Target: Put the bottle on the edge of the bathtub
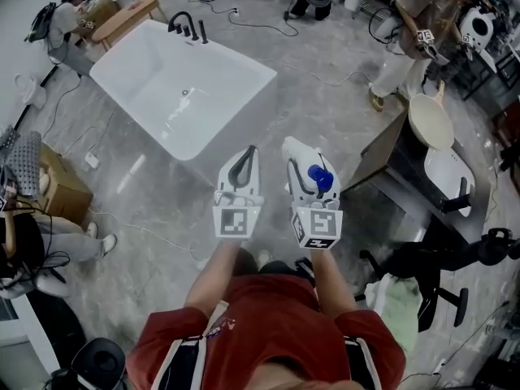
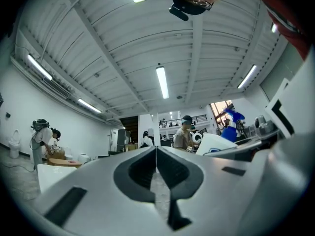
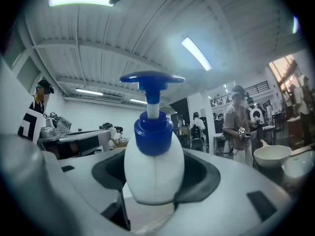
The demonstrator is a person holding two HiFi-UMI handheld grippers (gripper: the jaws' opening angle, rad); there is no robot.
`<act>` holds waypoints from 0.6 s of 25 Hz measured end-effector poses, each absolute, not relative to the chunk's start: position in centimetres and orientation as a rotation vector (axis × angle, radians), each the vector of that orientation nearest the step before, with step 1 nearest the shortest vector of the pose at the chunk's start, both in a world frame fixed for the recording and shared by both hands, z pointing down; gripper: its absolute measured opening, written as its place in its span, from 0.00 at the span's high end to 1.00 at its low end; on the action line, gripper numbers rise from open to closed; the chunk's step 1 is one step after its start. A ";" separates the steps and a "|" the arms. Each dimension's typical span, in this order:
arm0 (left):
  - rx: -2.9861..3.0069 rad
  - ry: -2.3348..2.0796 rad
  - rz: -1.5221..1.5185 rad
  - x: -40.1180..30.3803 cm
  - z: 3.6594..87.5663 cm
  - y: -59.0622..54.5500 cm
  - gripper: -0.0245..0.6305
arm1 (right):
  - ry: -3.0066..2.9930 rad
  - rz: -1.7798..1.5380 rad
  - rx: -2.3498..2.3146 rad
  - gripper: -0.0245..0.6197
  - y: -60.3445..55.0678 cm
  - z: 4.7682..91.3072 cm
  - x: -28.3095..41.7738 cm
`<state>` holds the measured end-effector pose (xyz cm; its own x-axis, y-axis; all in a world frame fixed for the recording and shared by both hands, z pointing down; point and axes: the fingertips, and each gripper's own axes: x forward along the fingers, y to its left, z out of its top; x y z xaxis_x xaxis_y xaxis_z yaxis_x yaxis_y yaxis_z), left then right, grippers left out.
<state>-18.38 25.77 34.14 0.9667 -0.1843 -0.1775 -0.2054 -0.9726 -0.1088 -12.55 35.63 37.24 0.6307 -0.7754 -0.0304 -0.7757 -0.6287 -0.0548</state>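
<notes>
A white pump bottle (image 3: 153, 168) with a blue pump head (image 1: 320, 177) sits between the jaws of my right gripper (image 1: 305, 162), which is shut on its body. The bottle points up and away from me in the right gripper view. My left gripper (image 1: 245, 162) is held beside it at the same height, its jaws shut together with nothing between them (image 2: 156, 154). The white bathtub (image 1: 262, 73) with a black faucet (image 1: 185, 26) at its far rim stands on the floor ahead and to the left of both grippers.
A dark table (image 1: 410, 157) with a cream pan (image 1: 431, 120) and a white dish (image 1: 449, 173) is to the right. A cardboard box (image 1: 63, 187) is at the left. People stand or sit at the far right (image 1: 410, 31), far left (image 1: 67, 19) and near left (image 1: 32, 246). Cables cross the floor.
</notes>
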 end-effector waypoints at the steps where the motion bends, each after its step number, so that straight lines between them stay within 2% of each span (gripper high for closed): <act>1: -2.982 0.298 0.255 -18.2 34.3 25.5 0.94 | 1.324 0.004 -2.779 0.54 35.4 37.5 -12.3; 15: -2.982 0.269 0.289 -11.0 35.0 16.3 0.94 | 1.316 0.002 -2.795 0.54 25.5 38.4 -4.7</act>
